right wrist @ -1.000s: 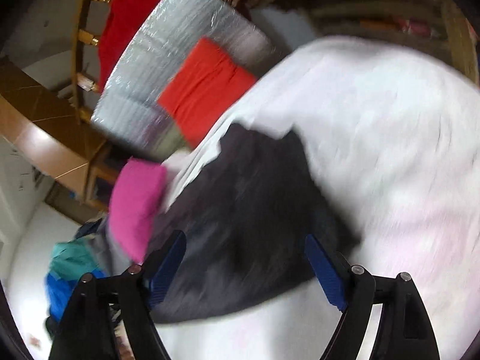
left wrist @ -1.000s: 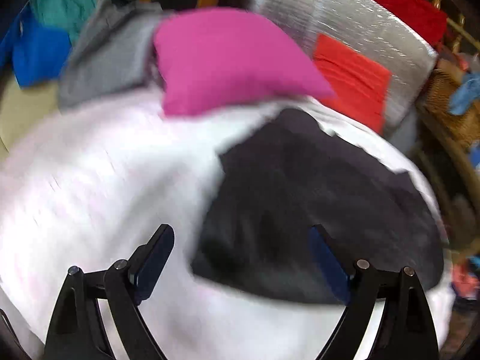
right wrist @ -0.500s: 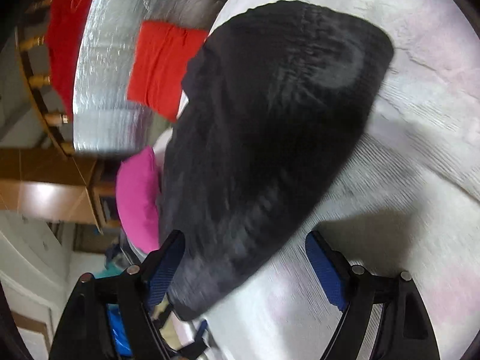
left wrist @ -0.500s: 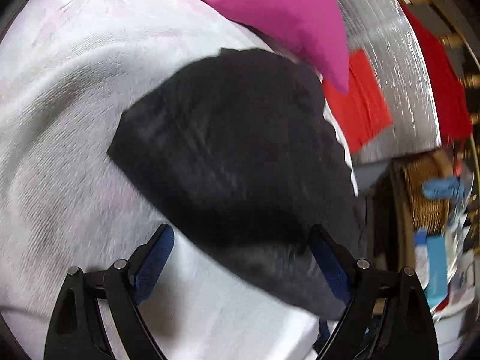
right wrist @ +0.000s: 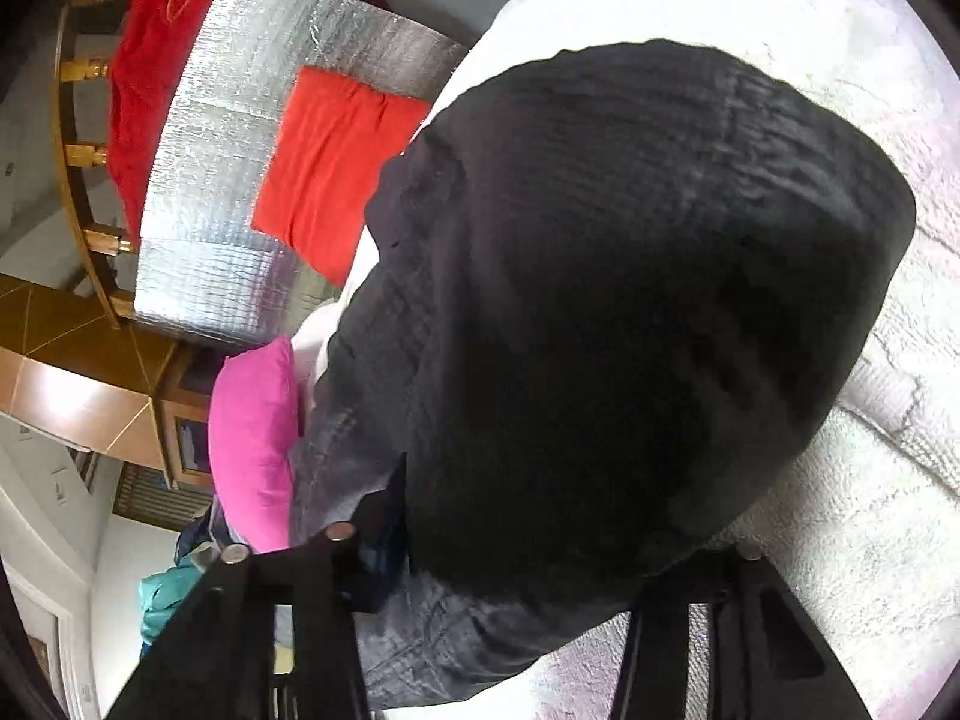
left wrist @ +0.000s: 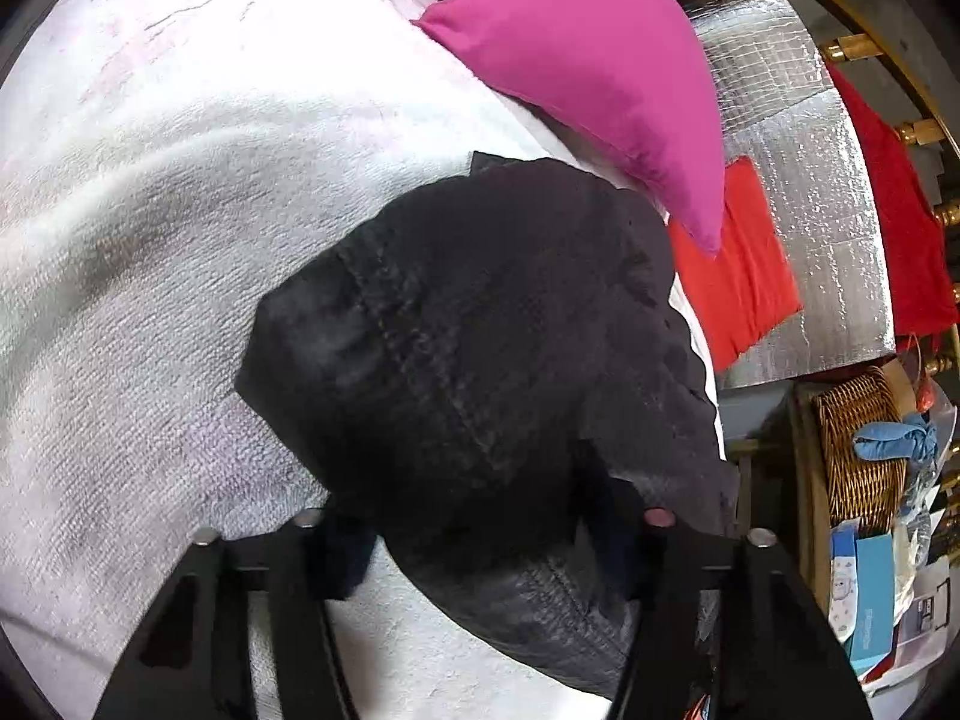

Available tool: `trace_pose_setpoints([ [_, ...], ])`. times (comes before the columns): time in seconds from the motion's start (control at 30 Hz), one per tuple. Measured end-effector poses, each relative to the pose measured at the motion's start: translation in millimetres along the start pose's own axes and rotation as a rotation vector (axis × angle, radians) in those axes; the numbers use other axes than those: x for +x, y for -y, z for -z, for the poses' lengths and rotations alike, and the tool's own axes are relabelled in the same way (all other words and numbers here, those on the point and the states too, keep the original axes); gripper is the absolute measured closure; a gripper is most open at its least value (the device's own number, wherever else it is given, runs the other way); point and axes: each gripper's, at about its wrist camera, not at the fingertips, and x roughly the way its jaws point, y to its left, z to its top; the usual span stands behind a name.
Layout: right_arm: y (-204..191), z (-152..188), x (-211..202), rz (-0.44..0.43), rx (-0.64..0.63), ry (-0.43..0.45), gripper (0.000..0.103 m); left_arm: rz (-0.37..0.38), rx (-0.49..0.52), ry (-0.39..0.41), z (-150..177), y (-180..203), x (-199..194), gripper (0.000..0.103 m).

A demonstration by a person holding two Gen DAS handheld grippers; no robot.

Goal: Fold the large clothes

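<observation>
A folded black garment (left wrist: 480,324) lies on a white towel-covered surface (left wrist: 150,240). It also fills the middle of the right wrist view (right wrist: 630,312). My left gripper (left wrist: 486,534) is down at the garment's near edge with its jaws wide apart, one on each side of the cloth; the fingertips are partly hidden by fabric. My right gripper (right wrist: 540,546) stands the same way at the garment's edge, jaws wide apart, and the cloth covers the tip of its right finger.
A pink pillow (left wrist: 600,60) lies just beyond the garment. A silver foil board (left wrist: 804,180) with a red cloth (left wrist: 738,276) stands behind. A wicker basket (left wrist: 858,444) and boxes are at the right. The surface's edge is near the garment.
Both grippers have dropped down and moved in close to the black garment, so its edge now lies between the open jaws. The garment itself has not moved.
</observation>
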Motion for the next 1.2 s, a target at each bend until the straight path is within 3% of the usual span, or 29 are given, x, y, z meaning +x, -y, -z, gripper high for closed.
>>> trace_pose_setpoints([
  [0.13,-16.5,8.1,-13.7,0.02,-0.093,0.041,0.07,0.022,0.052,0.006,0.0,-1.8,-14.2,0.066],
  [0.23,-23.0,14.0,-24.3,0.013,-0.133,0.049,0.071,0.042,0.086,0.02,2.4,-1.3,-30.8,0.07],
  [0.57,-8.5,49.8,-80.0,0.006,-0.151,0.028,0.072,0.042,0.135,-0.017,33.9,-30.1,-85.6,0.071],
  [0.67,-0.3,55.1,-79.5,0.03,-0.136,0.013,0.072,0.007,0.177,-0.025,42.8,-34.6,-88.4,0.071],
  [0.77,4.3,54.6,-62.6,0.078,-0.106,-0.021,0.069,-0.041,0.192,-0.037,44.0,-36.8,-81.6,0.06],
  [0.87,3.8,52.9,-58.8,0.099,-0.101,-0.04,0.061,-0.117,0.226,-0.037,47.0,-32.2,-78.1,0.044],
  [0.9,2.3,53.5,-60.3,0.11,-0.104,-0.051,0.054,-0.141,0.235,-0.042,47.5,-31.6,-80.6,0.038],
  [0.93,2.6,55.4,-63.2,0.119,-0.102,-0.062,0.041,-0.153,0.248,-0.046,47.8,-30.1,-84.9,0.037],
  [1.0,5.3,60.5,-73.3,0.11,-0.098,-0.069,0.034,-0.166,0.276,-0.053,48.5,-29.0,-94.0,0.036],
  [1.1,-0.2,70.9,-95.2,0.13,-0.166,-0.089,0.034,-0.187,0.325,-0.023,49.5,-31.9,-119.0,0.036],
  [1.2,-13.2,78.3,-123.2,0.149,-0.306,-0.084,0.034,-0.238,0.395,0.1,43.5,-30.4,-147.0,0.035],
])
